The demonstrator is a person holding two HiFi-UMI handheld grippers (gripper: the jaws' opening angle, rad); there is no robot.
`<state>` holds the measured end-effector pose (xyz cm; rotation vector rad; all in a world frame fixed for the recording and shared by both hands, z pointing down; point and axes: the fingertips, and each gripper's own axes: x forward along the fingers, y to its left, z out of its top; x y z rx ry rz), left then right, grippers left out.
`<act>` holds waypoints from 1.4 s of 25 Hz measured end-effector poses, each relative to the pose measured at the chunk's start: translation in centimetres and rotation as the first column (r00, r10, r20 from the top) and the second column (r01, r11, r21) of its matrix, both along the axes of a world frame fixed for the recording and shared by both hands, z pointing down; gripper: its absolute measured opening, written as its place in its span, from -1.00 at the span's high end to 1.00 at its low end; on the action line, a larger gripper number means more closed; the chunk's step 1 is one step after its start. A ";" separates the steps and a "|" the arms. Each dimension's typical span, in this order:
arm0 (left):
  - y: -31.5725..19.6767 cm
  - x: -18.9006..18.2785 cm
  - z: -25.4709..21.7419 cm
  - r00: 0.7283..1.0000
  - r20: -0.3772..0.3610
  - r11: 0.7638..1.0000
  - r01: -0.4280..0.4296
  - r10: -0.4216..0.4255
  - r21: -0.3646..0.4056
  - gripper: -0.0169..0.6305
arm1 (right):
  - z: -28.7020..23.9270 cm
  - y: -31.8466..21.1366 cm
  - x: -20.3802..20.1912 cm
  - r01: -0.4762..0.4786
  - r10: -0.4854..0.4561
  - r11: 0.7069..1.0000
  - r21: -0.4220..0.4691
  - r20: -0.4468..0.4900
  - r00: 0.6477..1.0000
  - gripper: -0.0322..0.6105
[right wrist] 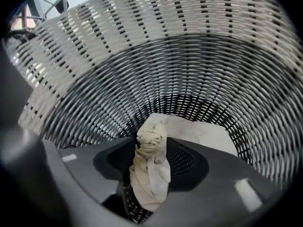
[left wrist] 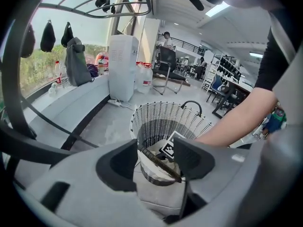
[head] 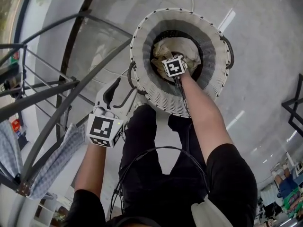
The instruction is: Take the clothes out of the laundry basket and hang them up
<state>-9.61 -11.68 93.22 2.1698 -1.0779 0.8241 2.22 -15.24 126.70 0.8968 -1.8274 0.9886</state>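
Two grippers: right gripper (right wrist: 152,167) in basket (right wrist: 189,56), jaws apart astride cloth (right wrist: 150,141); clamp firmly before lifting; left gripper (left wrist: 155,162) jaws apart, empty.

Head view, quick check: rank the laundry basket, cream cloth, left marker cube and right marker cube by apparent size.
1. laundry basket
2. cream cloth and left marker cube: look alike; the cube is nearer the camera, so unranked
3. right marker cube
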 end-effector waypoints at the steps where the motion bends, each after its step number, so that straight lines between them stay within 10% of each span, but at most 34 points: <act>1: 0.0 -0.2 0.5 1.000 -0.001 1.000 0.001 -0.001 0.000 0.20 | 0.8 0.0 -0.2 0.013 -0.013 1.000 0.003 -0.016 1.000 0.22; 8: -0.2 -1.5 2.5 1.000 0.004 0.999 -0.010 0.010 0.035 0.20 | 6.0 -0.7 0.2 0.082 -0.078 0.996 0.028 -0.113 0.990 0.27; 14: 0.0 -2.1 1.9 1.000 -0.014 0.999 0.006 -0.005 0.050 0.20 | 4.4 -0.6 0.1 0.088 -0.088 0.996 -0.012 -0.067 0.994 0.73; 28: 3.5 -0.8 -11.0 0.995 -0.102 0.999 -0.011 0.015 0.036 0.20 | -19.6 1.6 0.4 0.098 -0.101 0.986 0.134 0.018 0.995 0.77; 35: 3.3 -0.1 -17.3 0.987 -0.118 0.990 -0.096 0.108 0.102 0.21 | -35.4 1.4 3.4 0.149 -0.143 0.937 0.317 -0.041 0.989 0.77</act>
